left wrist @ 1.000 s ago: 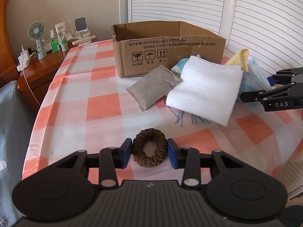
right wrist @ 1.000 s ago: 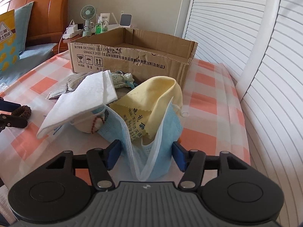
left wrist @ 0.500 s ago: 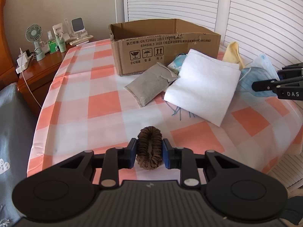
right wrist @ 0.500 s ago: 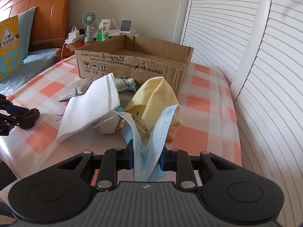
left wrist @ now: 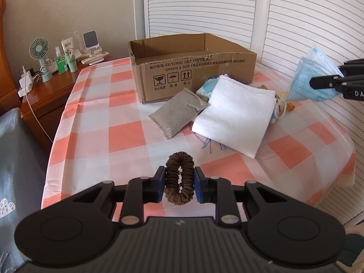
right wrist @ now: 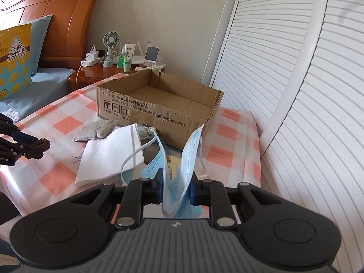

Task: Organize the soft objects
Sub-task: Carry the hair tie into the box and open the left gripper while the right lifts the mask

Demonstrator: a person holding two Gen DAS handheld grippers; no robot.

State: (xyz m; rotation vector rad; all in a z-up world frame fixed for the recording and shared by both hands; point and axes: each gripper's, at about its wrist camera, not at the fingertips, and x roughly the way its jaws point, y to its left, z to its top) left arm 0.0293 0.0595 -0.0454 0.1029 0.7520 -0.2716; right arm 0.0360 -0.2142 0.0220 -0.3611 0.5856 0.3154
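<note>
My left gripper [left wrist: 179, 182] is shut on a brown hair scrunchie [left wrist: 179, 177] and holds it above the near table edge; it also shows in the right wrist view [right wrist: 42, 145]. My right gripper [right wrist: 176, 187] is shut on a blue face mask [right wrist: 182, 168], lifted above the table; the mask shows at right in the left wrist view [left wrist: 311, 79]. An open, empty cardboard box [left wrist: 193, 72] stands at the back. In front of it lie a grey pouch [left wrist: 177, 116], a folded white cloth [left wrist: 236, 122] and a yellow cloth [right wrist: 173, 161], partly hidden.
The table has an orange and white checked cloth [left wrist: 113, 136]. A wooden nightstand [left wrist: 45, 95] with a fan, bottles and cables stands at the left. White louvred doors [right wrist: 307, 113] close the right side. A bed with a wooden headboard [right wrist: 56, 22] is at far left.
Both grippers closed, the left on the scrunchie, the right on the mask, and both have lifted their loads off the table. The yellow cloth stayed on the pile.
</note>
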